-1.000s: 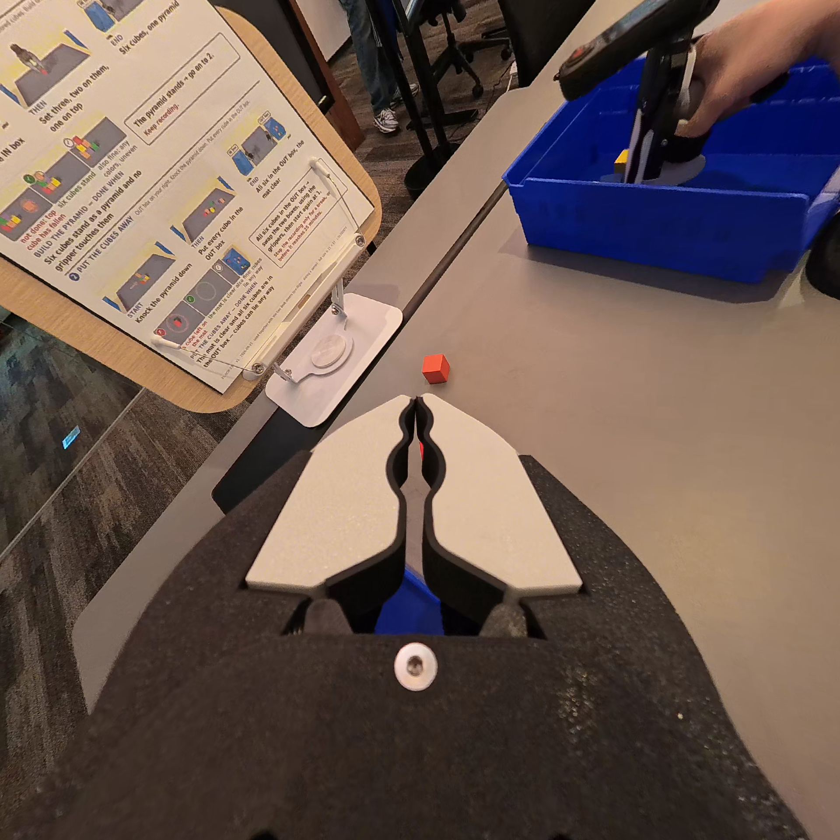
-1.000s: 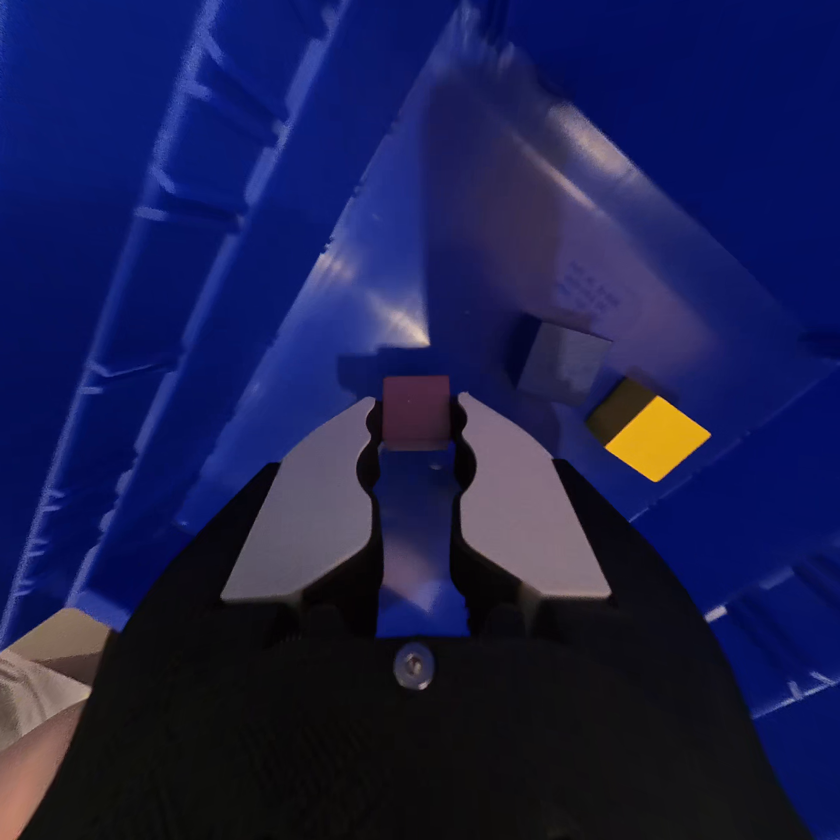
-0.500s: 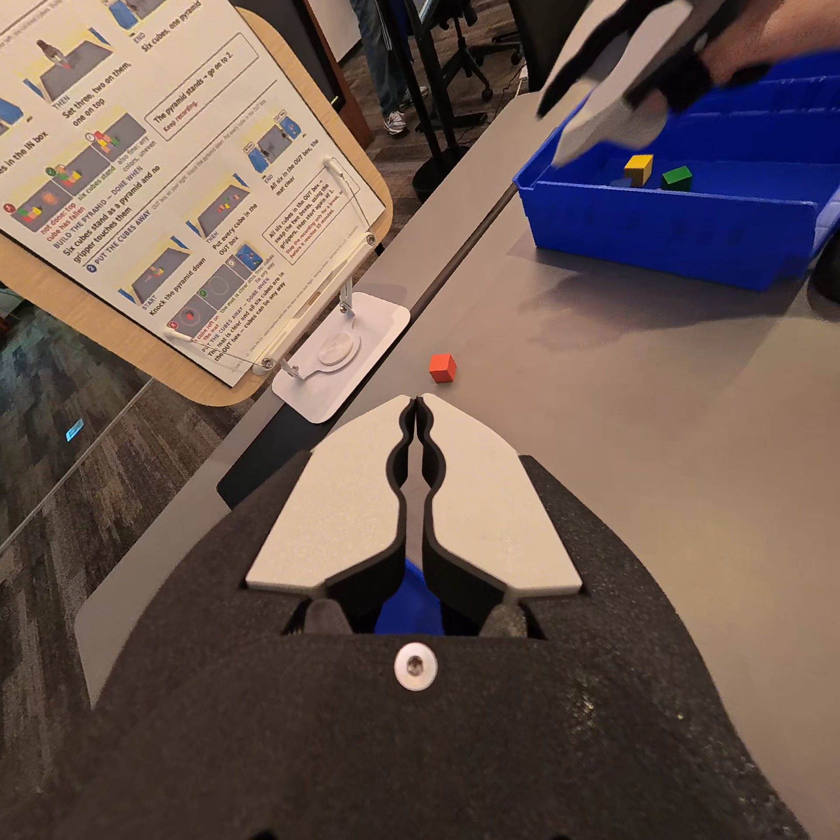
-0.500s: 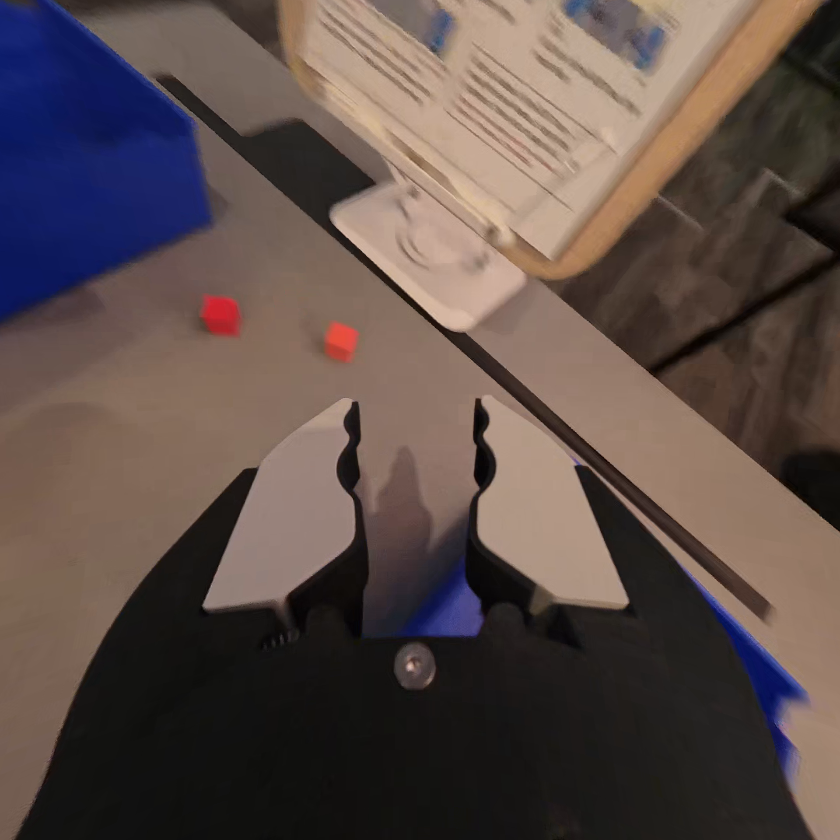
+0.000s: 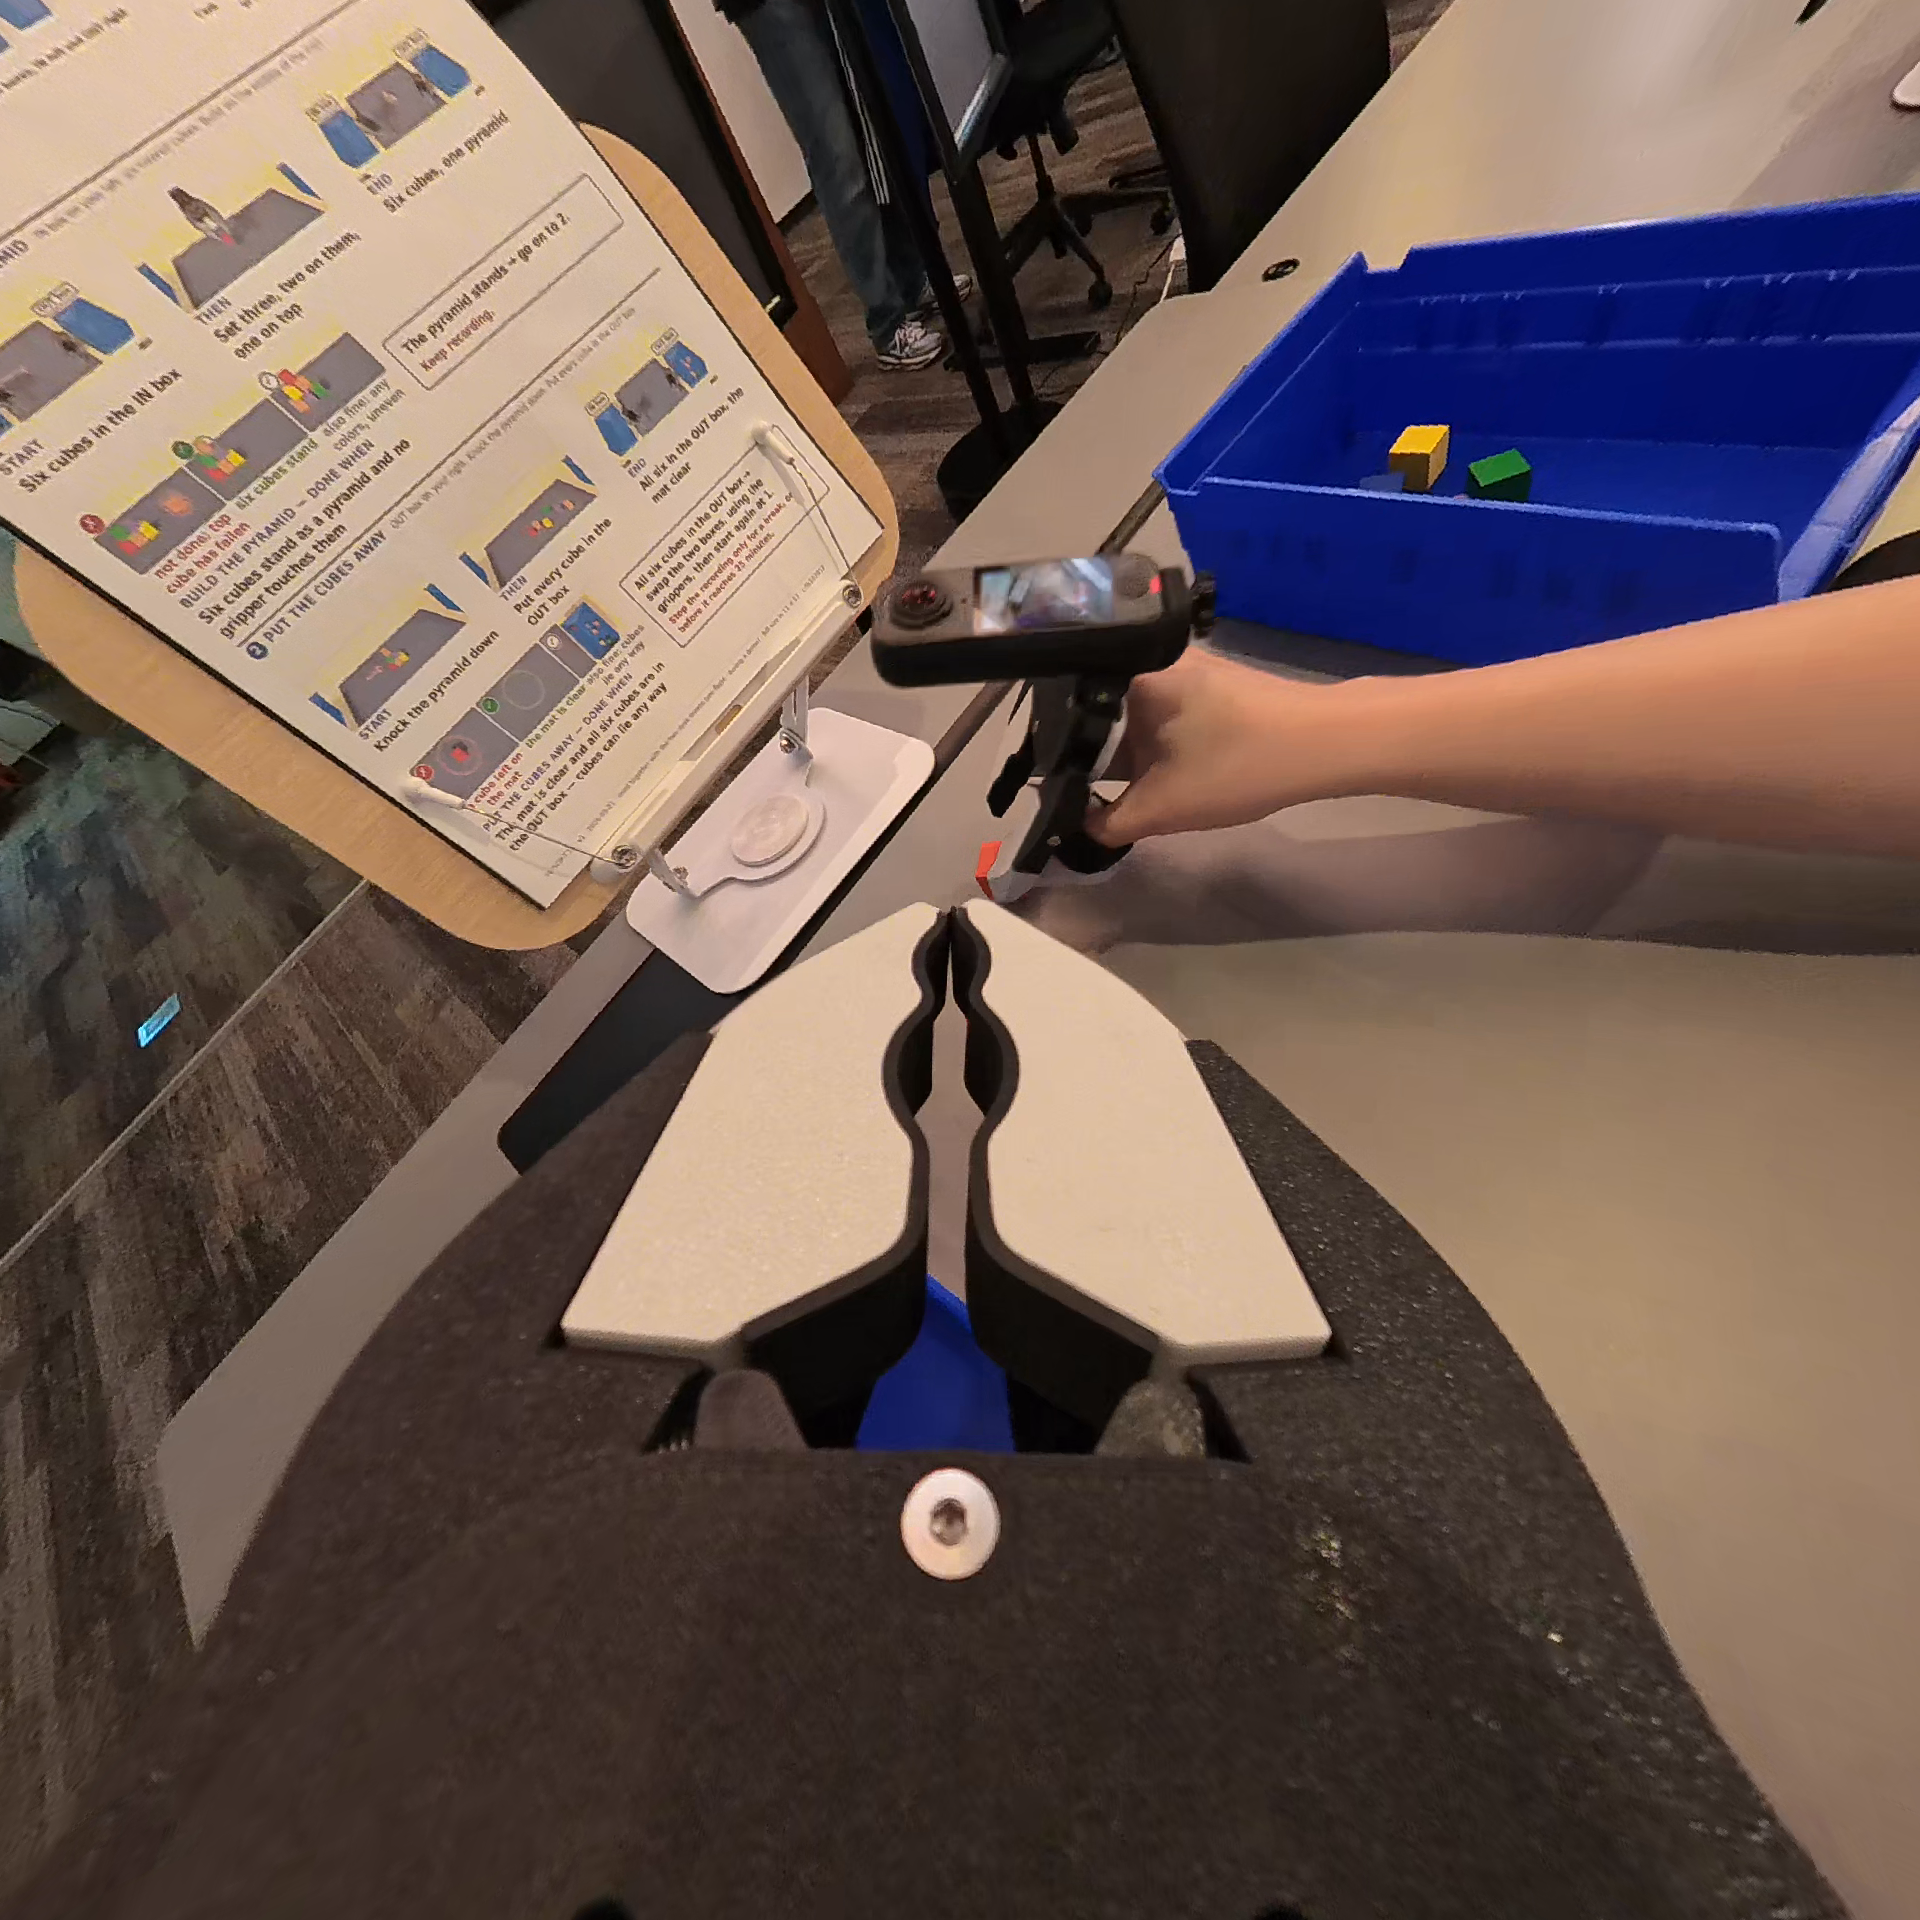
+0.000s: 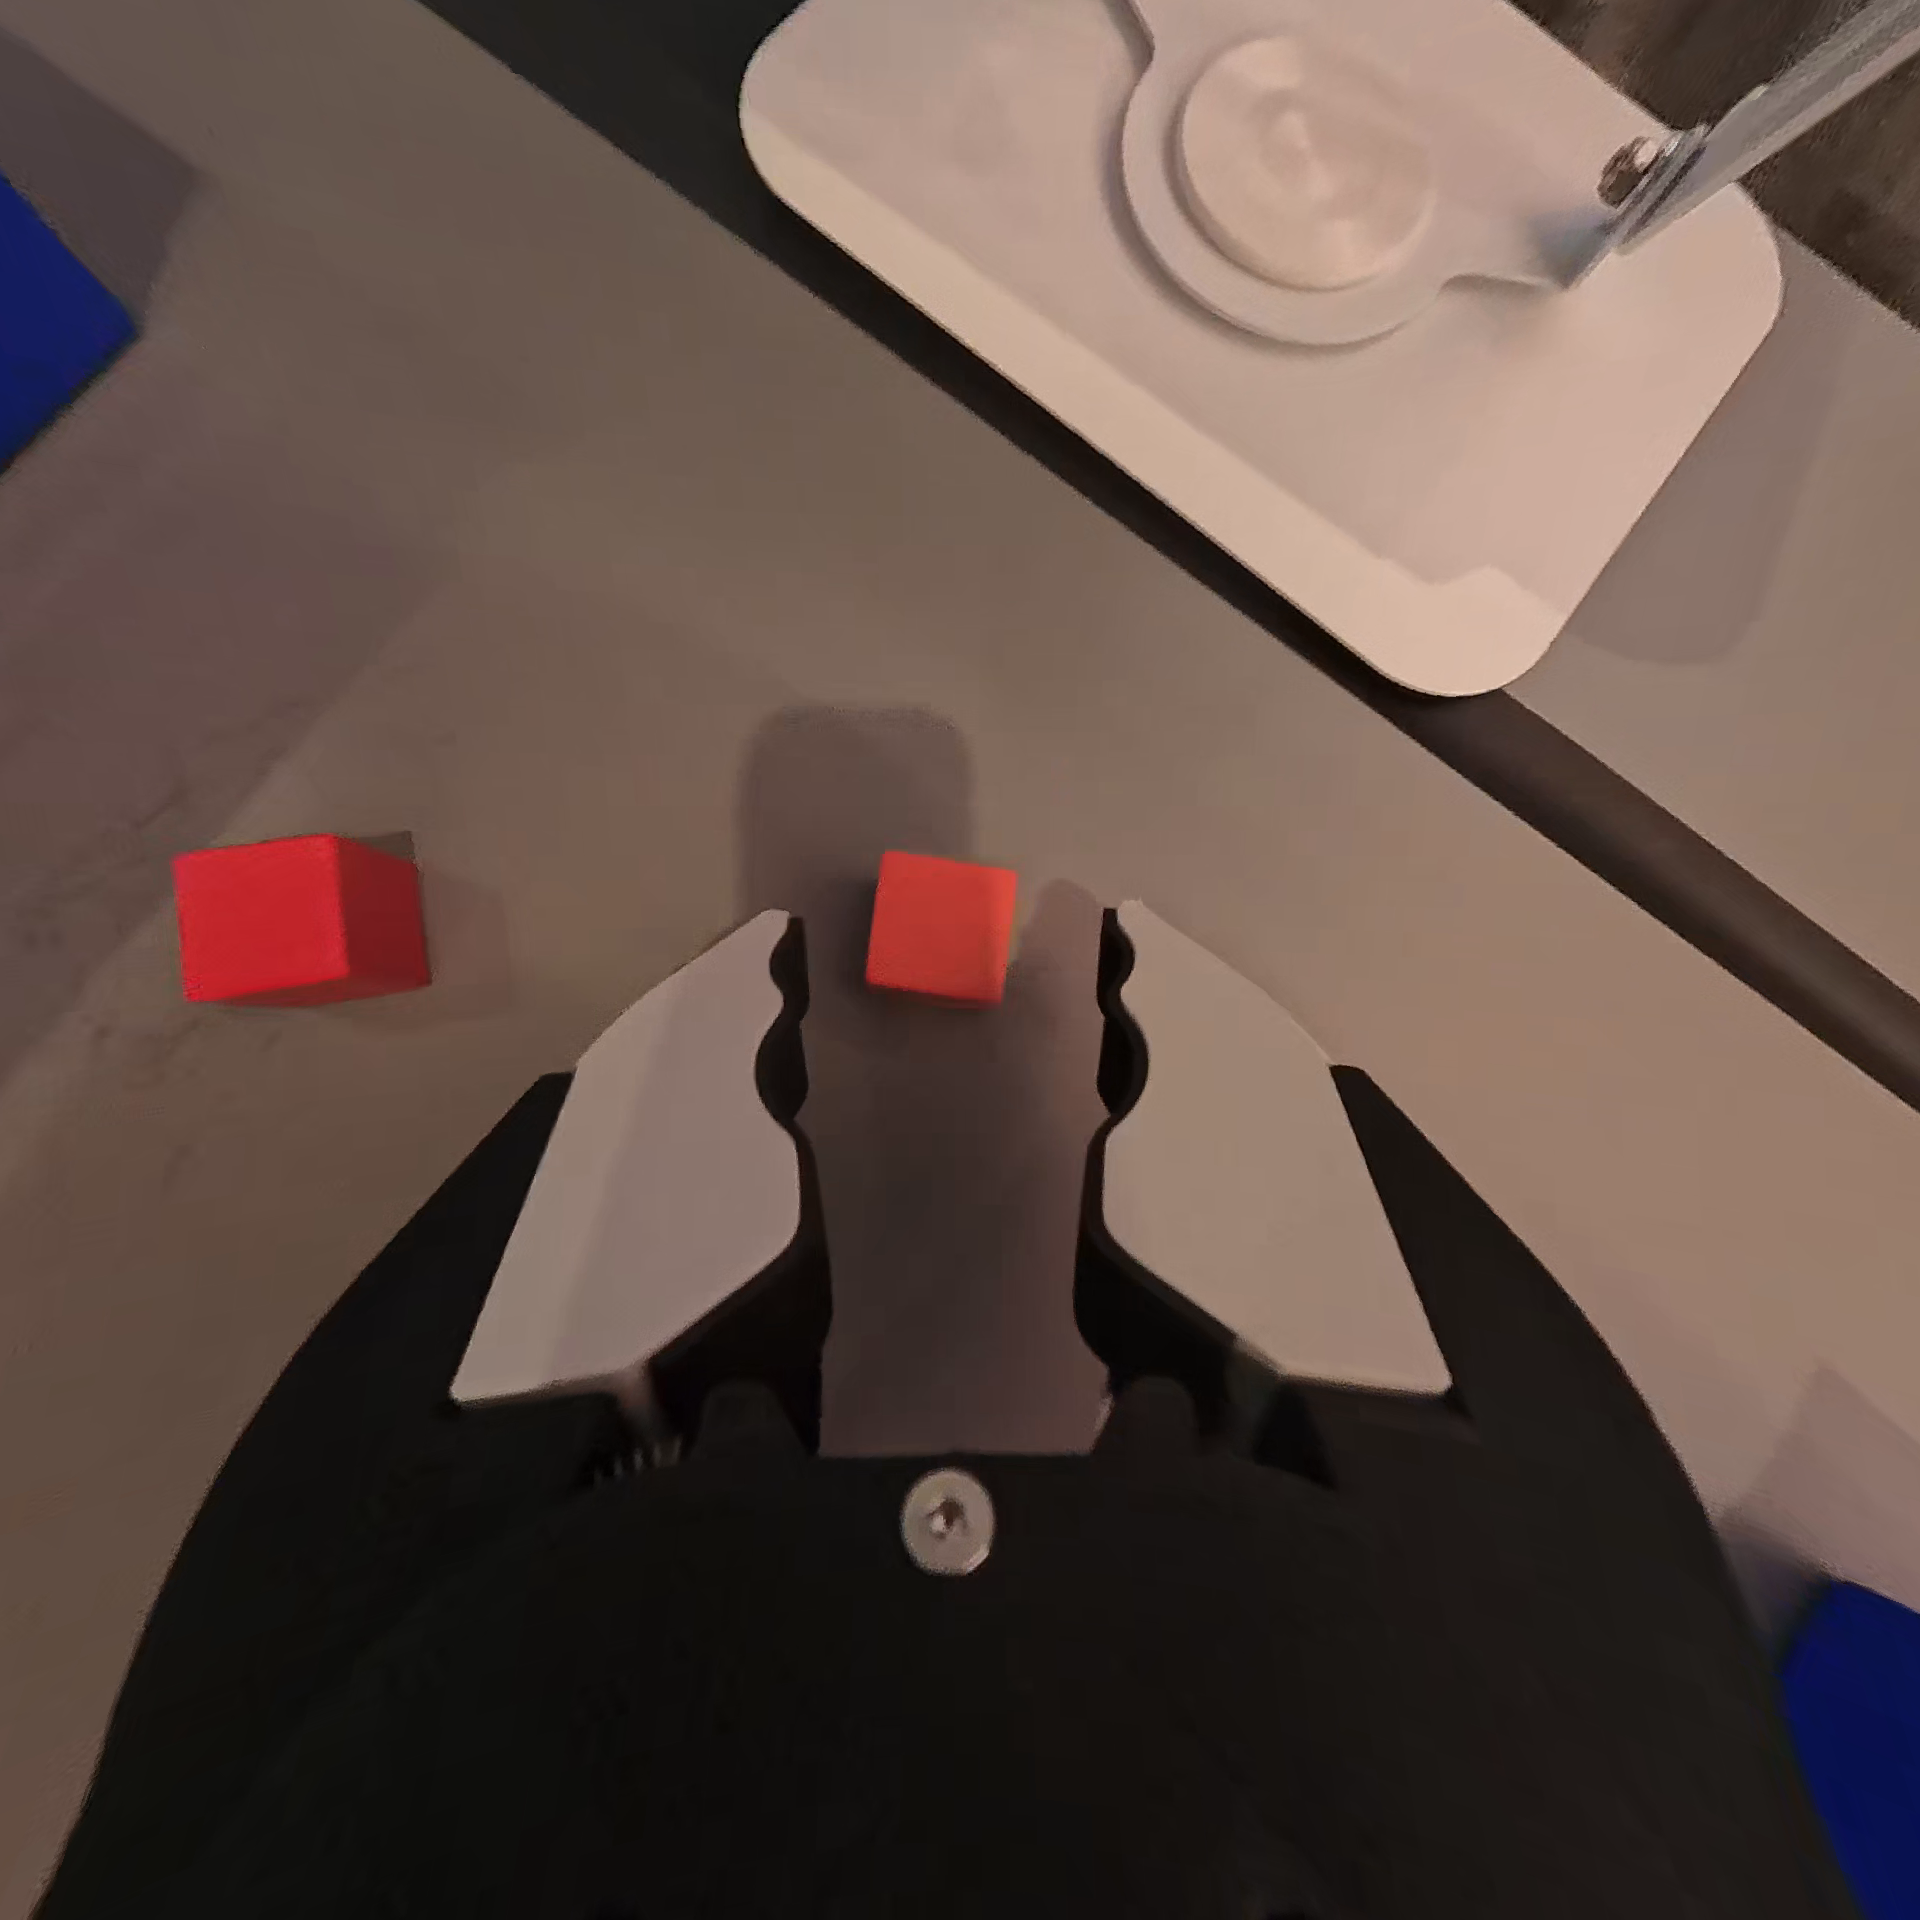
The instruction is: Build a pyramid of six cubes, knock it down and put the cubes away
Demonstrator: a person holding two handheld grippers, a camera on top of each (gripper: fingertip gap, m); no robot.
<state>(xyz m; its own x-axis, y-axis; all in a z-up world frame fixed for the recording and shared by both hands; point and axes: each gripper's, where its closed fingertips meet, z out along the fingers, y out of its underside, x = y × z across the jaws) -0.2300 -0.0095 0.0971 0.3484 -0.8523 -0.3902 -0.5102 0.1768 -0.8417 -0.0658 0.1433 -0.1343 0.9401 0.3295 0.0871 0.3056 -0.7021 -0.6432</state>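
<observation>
- My left claw (image 5: 951, 920) is clenched on nothing, tips meeting, and hangs over the table (image 5: 1455, 1195) near the stand base (image 5: 779, 842).
- In its view the sheet (image 5: 416, 436) of pictures leans on that base; to the right of the base my right hand (image 5: 1195, 748) has the other claw down at the table, with a sliver of orange showing at its tip.
- Farther right of the base stands the blue bin (image 5: 1486, 582), holding a yellow cube (image 5: 1418, 455) and a green cube (image 5: 1498, 475); something bluish beside the yellow one is too dim to name.
- My right claw (image 6: 951, 920) is released, jaws spread, low over the table below the base (image 6: 1247, 343).
- Left of that claw a red cube (image 6: 296, 920) lies well apart; the orange cube (image 6: 940, 927) sits between the tips, nearer the left jaw, touching neither.
- I judge this the putting-away stage, two cubes left on the table.
- To grip well I should shift slightly left to centre the orange cube, go a bit deeper, keep its flat sides square to the jaws, then close gently.
- Only the right view shows the red cube and the jaw gap; only the left view shows the bin's contents.
</observation>
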